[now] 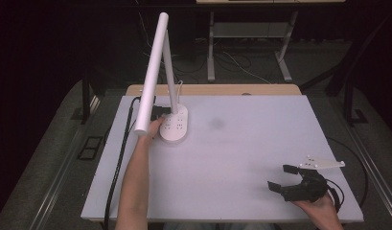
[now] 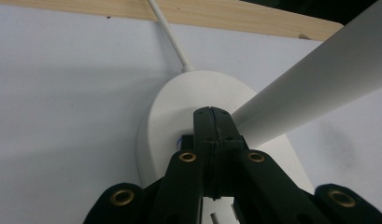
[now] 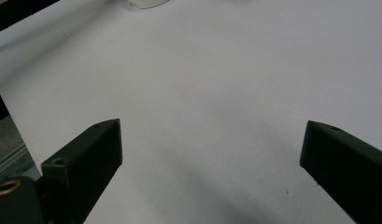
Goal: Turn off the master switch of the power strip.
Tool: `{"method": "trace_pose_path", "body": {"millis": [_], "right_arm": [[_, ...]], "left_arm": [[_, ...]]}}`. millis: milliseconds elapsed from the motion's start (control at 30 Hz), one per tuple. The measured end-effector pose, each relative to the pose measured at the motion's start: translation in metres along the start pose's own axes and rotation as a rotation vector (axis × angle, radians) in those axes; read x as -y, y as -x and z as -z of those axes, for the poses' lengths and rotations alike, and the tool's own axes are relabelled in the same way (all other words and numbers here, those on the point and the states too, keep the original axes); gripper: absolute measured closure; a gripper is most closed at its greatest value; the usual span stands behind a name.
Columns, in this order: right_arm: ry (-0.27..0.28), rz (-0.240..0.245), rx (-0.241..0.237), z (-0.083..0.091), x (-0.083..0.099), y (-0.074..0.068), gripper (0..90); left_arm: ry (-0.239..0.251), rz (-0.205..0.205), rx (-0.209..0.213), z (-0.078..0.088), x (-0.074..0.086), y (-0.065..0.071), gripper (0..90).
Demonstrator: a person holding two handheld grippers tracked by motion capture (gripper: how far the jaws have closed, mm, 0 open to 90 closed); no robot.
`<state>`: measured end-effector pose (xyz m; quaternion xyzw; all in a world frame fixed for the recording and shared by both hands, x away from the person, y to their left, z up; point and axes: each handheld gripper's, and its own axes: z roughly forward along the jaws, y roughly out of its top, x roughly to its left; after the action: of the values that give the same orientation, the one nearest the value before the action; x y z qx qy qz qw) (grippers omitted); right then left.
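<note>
In the high view the lamp head hides most of the left gripper. In the left gripper view closed jaws cover the lamp base's buttons. The base's markings in the right gripper view are cut off.

White desk lamp at far left of white table; oval base flat on the surface, small markings on its top; slim stem upright from it; long tubular head angled down toward the near left; thin white cord running off the far side.
</note>
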<state>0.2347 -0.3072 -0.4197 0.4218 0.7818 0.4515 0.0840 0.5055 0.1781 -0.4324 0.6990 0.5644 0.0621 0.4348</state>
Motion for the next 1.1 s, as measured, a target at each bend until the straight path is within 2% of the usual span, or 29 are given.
{"method": "trace_pose_path", "body": {"millis": [67, 233, 333, 367, 400, 467, 567, 633, 800, 933, 1067, 1100], "right_arm": [[0.002, -0.003, 0.001, 0.001, 0.0, 0.0, 5.0], [0.003, 0.005, 0.0, 0.001, 0.0, 0.0, 5.0], [0.002, 0.008, -0.002, 0.001, 0.0, -0.001, 5.0], [0.002, 0.009, -0.002, 0.001, 0.0, -0.001, 5.0], [0.002, 0.009, -0.002, 0.001, 0.0, -0.001, 5.0], [0.002, 0.008, -0.002, 0.001, 0.0, 0.0, 5.0], [0.002, 0.01, -0.003, 0.0, 0.0, -0.001, 5.0], [0.002, 0.011, -0.004, 0.0, 0.0, -0.001, 5.0], [0.005, 0.01, -0.002, 0.002, 0.0, -0.002, 5.0], [0.006, 0.013, -0.002, 0.003, 0.0, -0.001, 5.0], [0.009, 0.008, 0.0, 0.004, 0.001, 0.0, 5.0], [0.009, 0.006, 0.0, 0.004, 0.0, 0.0, 5.0]], "left_arm": [[-0.005, -0.011, -0.002, 0.001, 0.0, 0.0, 90.0], [0.016, 0.005, 0.01, 0.002, 0.003, -0.002, 90.0], [0.036, 0.036, 0.026, 0.002, 0.005, -0.006, 90.0], [0.037, 0.035, 0.035, 0.003, 0.005, -0.007, 90.0], [0.046, 0.048, 0.026, 0.004, 0.006, -0.009, 90.0], [0.048, 0.063, 0.03, 0.004, 0.006, -0.01, 90.0], [0.048, 0.065, 0.033, 0.004, 0.006, -0.011, 90.0], [0.051, 0.087, 0.04, 0.004, 0.007, -0.012, 90.0], [0.038, 0.069, 0.024, 0.004, 0.006, -0.01, 90.0], [0.053, 0.113, 0.059, 0.003, 0.008, -0.015, 90.0], [0.032, 0.09, 0.039, 0.004, 0.005, -0.012, 90.0], [0.046, 0.116, 0.053, 0.006, 0.004, -0.012, 90.0]]}}
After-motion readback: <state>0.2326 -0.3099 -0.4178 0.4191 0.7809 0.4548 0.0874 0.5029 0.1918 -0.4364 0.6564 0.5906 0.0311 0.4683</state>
